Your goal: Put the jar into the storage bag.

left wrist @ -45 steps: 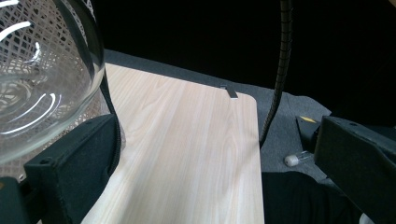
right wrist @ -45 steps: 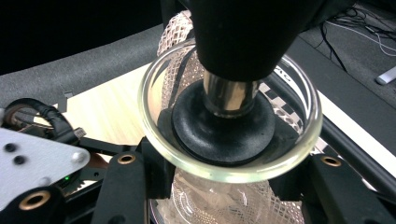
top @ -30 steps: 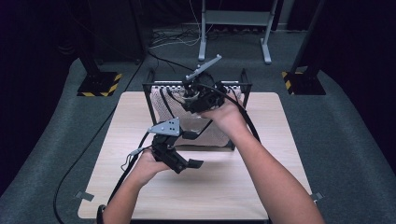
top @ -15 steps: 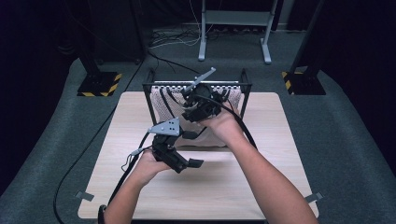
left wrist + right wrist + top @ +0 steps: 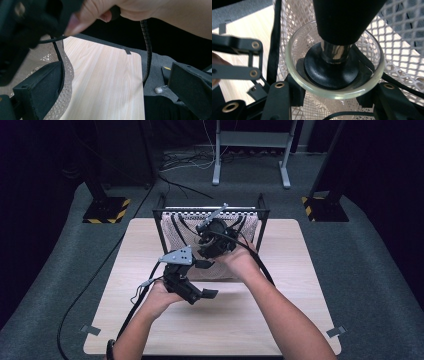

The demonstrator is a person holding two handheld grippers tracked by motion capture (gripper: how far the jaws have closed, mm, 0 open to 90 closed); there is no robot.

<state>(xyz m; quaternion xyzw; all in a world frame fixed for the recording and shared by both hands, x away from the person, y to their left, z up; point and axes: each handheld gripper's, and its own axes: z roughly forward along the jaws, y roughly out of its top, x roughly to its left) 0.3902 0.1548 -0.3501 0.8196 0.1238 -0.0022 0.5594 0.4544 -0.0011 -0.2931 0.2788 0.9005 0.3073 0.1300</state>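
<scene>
I see a clear glass [image 5: 334,75] gripped at its rim between the jaws of my right hand-held gripper [image 5: 216,239], its mouth facing the camera and a black round part with a metal stem inside it. It sits over the white mesh basket [image 5: 176,232] in its black frame [image 5: 262,212] at the table's far middle. My left hand-held gripper [image 5: 192,280] hangs just in front of the basket, jaws wide apart with nothing between them. To its right the wooden table [image 5: 107,82] lies bare out to its rounded corner. Dark carpet [image 5: 360,255] surrounds the table on all sides.
</scene>
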